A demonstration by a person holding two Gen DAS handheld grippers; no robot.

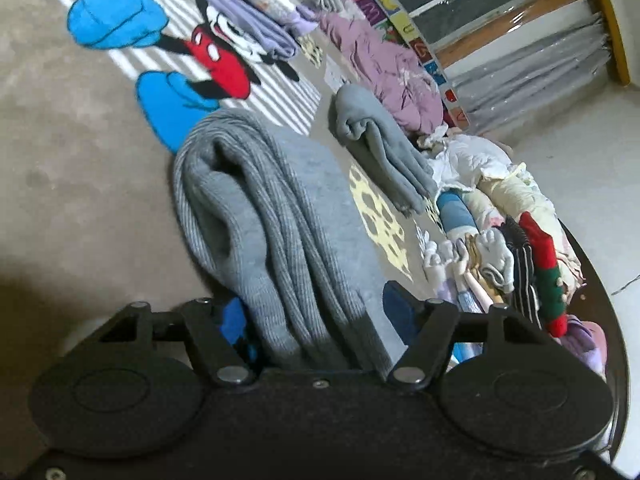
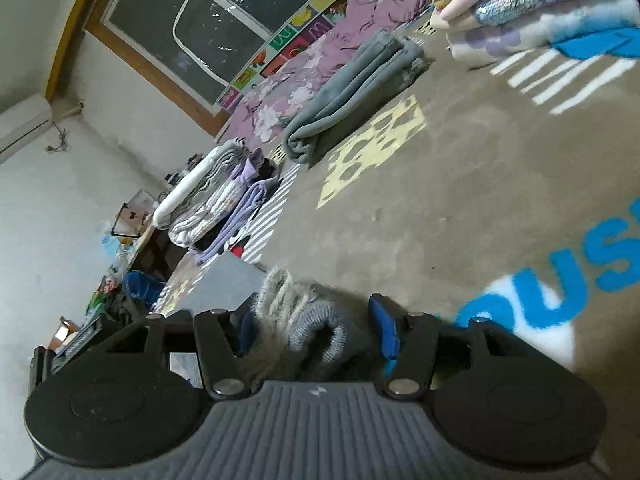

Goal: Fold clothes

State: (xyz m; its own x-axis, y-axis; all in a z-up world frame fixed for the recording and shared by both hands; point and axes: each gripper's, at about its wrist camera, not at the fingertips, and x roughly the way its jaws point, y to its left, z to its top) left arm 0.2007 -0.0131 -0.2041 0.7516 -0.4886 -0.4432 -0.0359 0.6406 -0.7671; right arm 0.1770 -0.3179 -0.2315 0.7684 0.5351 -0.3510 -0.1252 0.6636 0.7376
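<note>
A grey ribbed knit garment [image 1: 260,208] lies bunched in folds on the brown carpet [image 1: 80,168]. My left gripper [image 1: 316,320] is closed around its near end, with the cloth running between the blue-padded fingers [image 1: 234,320]. In the right wrist view the same grey garment [image 2: 304,320] is bunched between the fingers [image 2: 386,328] of my right gripper [image 2: 316,328], which is also closed on it, low over the carpet [image 2: 440,200].
A folded grey blanket [image 1: 380,148] [image 2: 356,96] lies beyond. A purple quilt [image 1: 384,64], folded stacks [image 2: 224,200] [image 2: 532,4] and a pile of small clothes [image 1: 500,248] ring the cartoon-mouse carpet. A wall and window [image 2: 200,20] stand behind.
</note>
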